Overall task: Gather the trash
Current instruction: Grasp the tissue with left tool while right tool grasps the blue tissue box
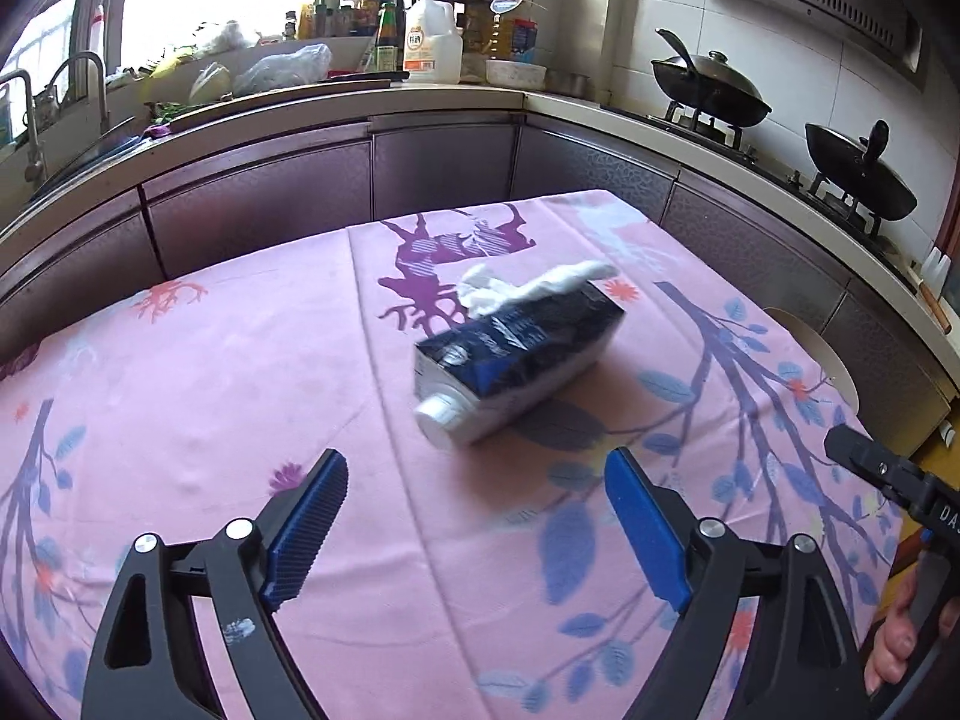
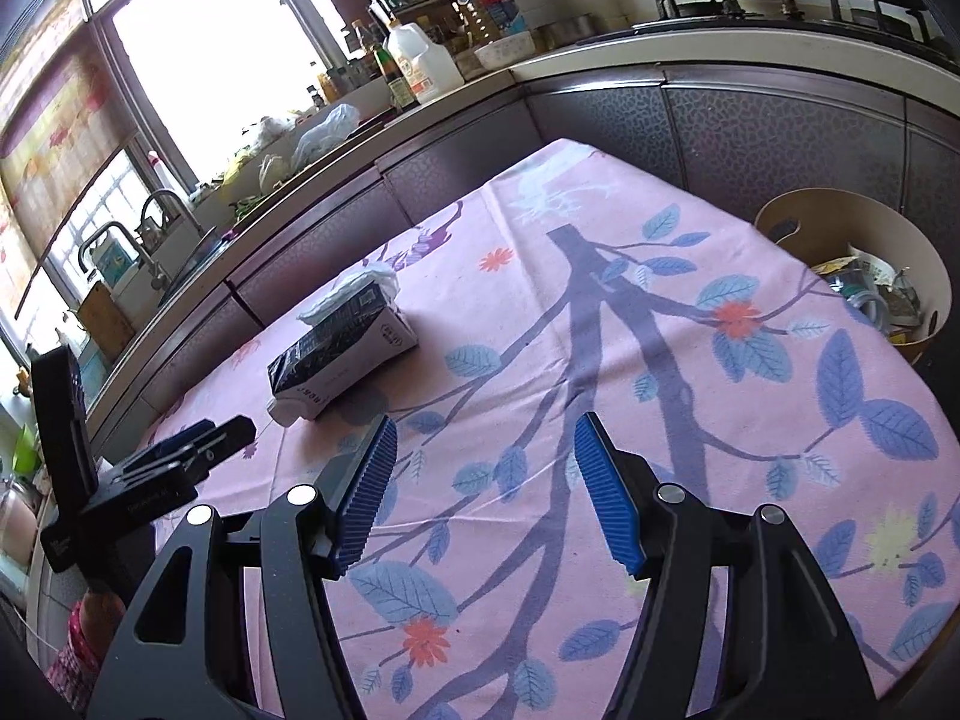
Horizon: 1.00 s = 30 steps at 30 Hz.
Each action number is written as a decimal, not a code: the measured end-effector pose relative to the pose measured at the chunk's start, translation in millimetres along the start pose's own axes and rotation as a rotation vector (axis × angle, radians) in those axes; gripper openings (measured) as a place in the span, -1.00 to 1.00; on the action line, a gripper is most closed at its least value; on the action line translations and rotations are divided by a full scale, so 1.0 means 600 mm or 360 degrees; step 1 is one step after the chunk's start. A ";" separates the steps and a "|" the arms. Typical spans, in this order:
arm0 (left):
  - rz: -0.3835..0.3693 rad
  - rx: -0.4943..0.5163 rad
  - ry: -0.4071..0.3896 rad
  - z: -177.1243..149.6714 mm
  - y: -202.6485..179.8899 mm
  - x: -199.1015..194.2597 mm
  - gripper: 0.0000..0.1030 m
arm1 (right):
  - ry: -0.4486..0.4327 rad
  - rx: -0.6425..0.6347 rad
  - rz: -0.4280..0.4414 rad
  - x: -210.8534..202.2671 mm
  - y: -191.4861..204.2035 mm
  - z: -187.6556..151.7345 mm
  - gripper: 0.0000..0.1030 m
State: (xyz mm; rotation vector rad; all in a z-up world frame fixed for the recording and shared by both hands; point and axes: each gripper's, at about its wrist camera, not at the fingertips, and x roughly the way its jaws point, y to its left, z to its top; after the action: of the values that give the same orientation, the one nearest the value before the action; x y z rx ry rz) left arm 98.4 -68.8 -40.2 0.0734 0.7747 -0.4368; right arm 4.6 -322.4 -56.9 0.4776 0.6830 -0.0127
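Observation:
A dark blue and white drink carton point(image 1: 516, 354) lies on its side on the pink flowered tablecloth point(image 1: 210, 372), its white screw cap toward me. A crumpled white tissue point(image 1: 528, 285) lies at its far end. My left gripper point(image 1: 477, 474) hovers just short of the cap, open, with nothing between its blue pads. In the right wrist view the carton point(image 2: 342, 354) lies to the upper left and the tissue point(image 2: 360, 282) behind it. My right gripper point(image 2: 486, 438) is open over bare cloth, to the right of the carton. The left gripper point(image 2: 198, 438) shows at the left edge there.
A beige round bin point(image 2: 864, 222) with trash in it stands off the table's far right edge. Dark cabinets and a counter with bottles, bags and a white jug point(image 1: 429, 42) run behind the table. Two black woks point(image 1: 714, 84) sit on the stove. A sink with taps point(image 1: 84, 84) is at the left.

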 end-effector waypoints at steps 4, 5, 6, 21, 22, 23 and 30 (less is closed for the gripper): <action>0.0012 0.0029 -0.0006 0.027 0.007 0.014 0.71 | 0.0018 -0.0047 0.0048 0.021 0.018 0.020 0.19; 0.0008 0.0038 -0.0014 0.034 0.006 0.017 0.71 | 0.0015 -0.0058 0.0063 0.026 0.024 0.026 0.19; -0.0006 0.0050 -0.0027 0.045 0.002 0.020 0.71 | 0.0016 -0.0068 0.0073 0.031 0.028 0.031 0.19; -0.0223 0.0126 0.0138 0.159 -0.026 0.124 -0.97 | 0.0093 -0.0082 0.0166 0.111 0.046 0.077 0.19; -0.0247 0.0075 0.0098 0.163 -0.012 0.111 -0.97 | 0.0107 -0.0091 0.0181 0.118 0.050 0.081 0.19; -0.0248 0.0040 0.0068 0.164 0.000 0.101 -0.97 | 0.0135 -0.0104 0.0210 0.129 0.057 0.085 0.19; -0.0217 -0.0194 0.0012 0.139 0.083 0.084 -0.97 | 0.0308 -0.0010 0.0381 0.190 0.092 0.089 0.19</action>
State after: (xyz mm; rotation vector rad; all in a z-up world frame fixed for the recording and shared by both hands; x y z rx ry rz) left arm 205.5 -59.9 -20.1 -0.0923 0.8148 -0.5174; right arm 134.5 -280.0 -67.2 0.5570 0.8114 0.2637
